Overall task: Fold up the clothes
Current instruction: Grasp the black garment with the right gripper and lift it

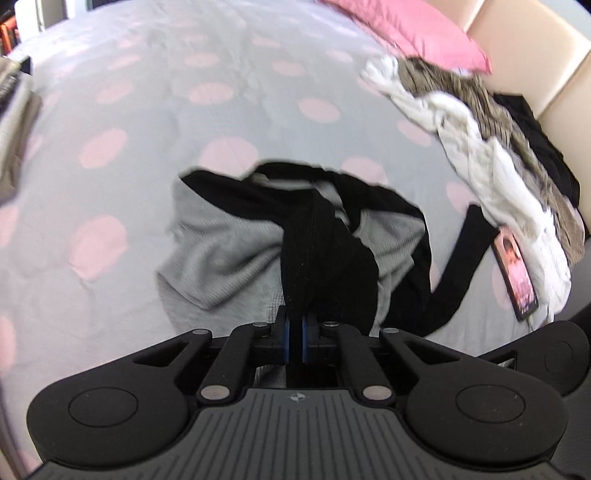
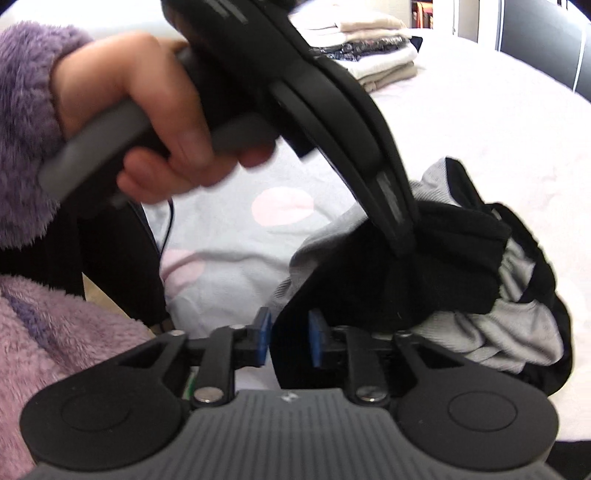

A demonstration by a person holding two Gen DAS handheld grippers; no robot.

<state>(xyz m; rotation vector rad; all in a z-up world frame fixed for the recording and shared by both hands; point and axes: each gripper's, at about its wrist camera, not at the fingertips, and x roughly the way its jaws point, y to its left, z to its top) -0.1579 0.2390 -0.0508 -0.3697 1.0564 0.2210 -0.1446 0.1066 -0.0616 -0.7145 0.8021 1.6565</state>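
Observation:
A grey garment with black trim (image 1: 221, 258) lies crumpled on the dotted bedspread (image 1: 147, 110). My left gripper (image 1: 295, 328) is shut on a black ribbed fold of it, which rises from the cloth into the blue pads. In the right wrist view the same garment (image 2: 517, 332) lies bunched at the right, and the left gripper (image 2: 404, 251) comes down into its black part, held by a hand (image 2: 147, 110) in a purple fleece sleeve. My right gripper (image 2: 290, 339) stands open, with a black flap of the garment loose between its pads.
A heap of unfolded white, brown and black clothes (image 1: 480, 147) lies along the cream headboard (image 1: 535, 55), under a pink pillow (image 1: 424, 33). A phone (image 1: 517, 280) lies beside the heap. A stack of folded clothes (image 2: 373, 55) sits at the bed's far side.

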